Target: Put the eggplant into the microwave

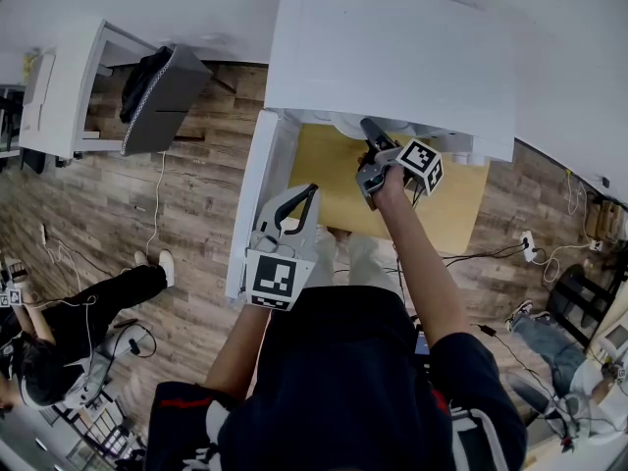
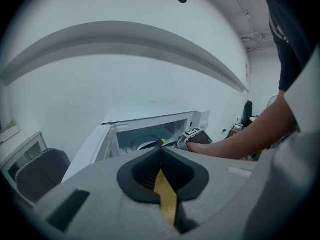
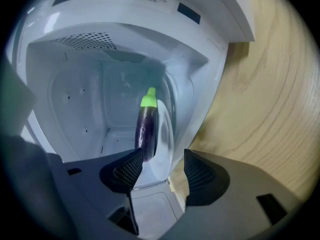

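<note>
Since the eggplant [image 3: 146,126] already rests on the glass turntable [image 3: 169,134] inside the microwave [image 3: 75,89], green cap pointing inward, the right claw [image 3: 161,160] stands wide apart and grips nothing, one pad just beside the fruit's near end. Placement looks done. The left claw [image 2: 161,153], closed and empty, hangs by the open door [image 1: 251,194], probably there to swing it shut. Wooden tabletop [image 3: 265,104] underneath.

A grey chair [image 1: 172,96] beside a white desk [image 1: 64,86]; someone [image 1: 93,310] apparently sits on the floor [image 1: 206,194].
</note>
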Tool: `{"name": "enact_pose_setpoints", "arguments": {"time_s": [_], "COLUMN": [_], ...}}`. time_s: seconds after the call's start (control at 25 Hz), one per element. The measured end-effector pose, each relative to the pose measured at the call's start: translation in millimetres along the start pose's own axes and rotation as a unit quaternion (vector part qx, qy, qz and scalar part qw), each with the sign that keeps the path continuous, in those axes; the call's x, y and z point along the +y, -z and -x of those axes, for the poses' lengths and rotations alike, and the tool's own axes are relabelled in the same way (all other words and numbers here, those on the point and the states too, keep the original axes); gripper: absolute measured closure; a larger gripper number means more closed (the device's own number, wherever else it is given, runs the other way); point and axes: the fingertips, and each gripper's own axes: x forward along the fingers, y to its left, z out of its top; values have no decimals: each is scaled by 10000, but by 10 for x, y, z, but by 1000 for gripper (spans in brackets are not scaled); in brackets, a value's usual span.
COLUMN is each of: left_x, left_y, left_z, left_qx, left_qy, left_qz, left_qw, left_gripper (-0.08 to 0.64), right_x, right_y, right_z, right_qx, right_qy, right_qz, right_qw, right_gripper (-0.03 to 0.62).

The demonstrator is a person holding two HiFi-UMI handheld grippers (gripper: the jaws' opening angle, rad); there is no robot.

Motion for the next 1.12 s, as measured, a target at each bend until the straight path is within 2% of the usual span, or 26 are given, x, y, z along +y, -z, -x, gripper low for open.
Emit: {"name": "enact_pose_setpoints", "arguments": {"time_s": [0.12, 0.28, 0.48, 0.76, 0.96, 1.04, 1.12], "left_x": [2, -1, -38, -86, -104, -112, -121], "left_y": [-12, -15, -31, -55, -75, -71, -69], "left_z": [-2, -8, -7, 15, 28, 33, 37], "left_qx": [-10, -26, -53, -146, -166, -160, -152], "left_qy": [-6, -17, 0, -10, -2, -2, 1], "left_qz": [-6, -5, -26, -61, -74, -78, -89], "left_qw": [10000, 10000, 10000, 9999, 9998, 9998, 9998], "left_gripper": [546, 546, 546, 546, 546, 546, 546], "right_x": [7, 32, 0, -41, -87, -79, -45], "right_y": [14, 55, 93, 167, 176, 184, 202], "right_z": [22, 53, 132, 276, 394, 419, 428], "right_qx": [10, 76, 124, 287, 348, 404, 467], "right_qy": [-9, 42, 122, 324, 557, 668, 722], "right_qz": [25, 336, 486, 1082, 1511, 1863, 2228], "right_qw": [10000, 9994, 9987, 9932, 9863, 9794, 9711], "right_gripper": [365, 365, 367, 403, 471, 523, 549]}}
